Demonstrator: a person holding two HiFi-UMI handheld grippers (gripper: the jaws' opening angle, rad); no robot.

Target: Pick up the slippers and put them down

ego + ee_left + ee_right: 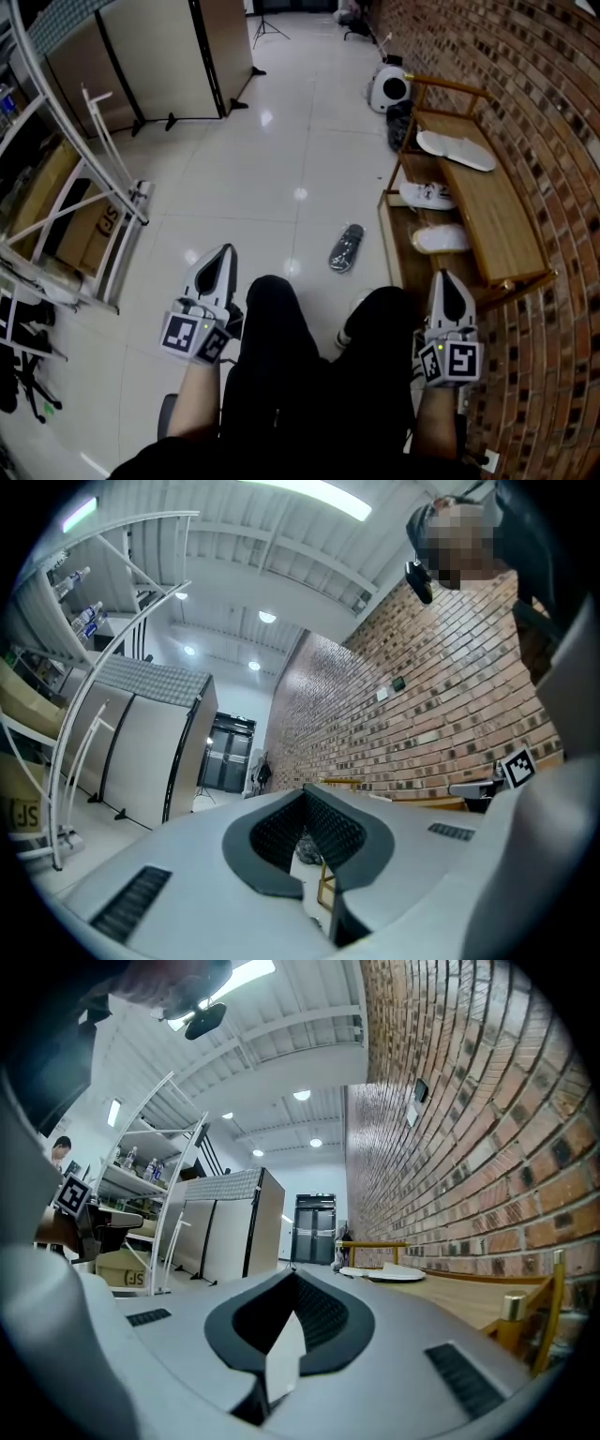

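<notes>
Fingers [204,279] shut, both pairs (one dark slipper [346,248]).

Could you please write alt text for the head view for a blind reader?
A person holds the left gripper and right gripper, both shut and empty, over a white floor. A dark slipper lies ahead; white slippers sit on a wooden rack by a brick wall.

The only legible lettering is a pair of black characters that look like "JS", printed on the side of a brown cardboard box [94,225] standing inside the white tubular metal rack [141,190]; nothing else is readable.
</notes>
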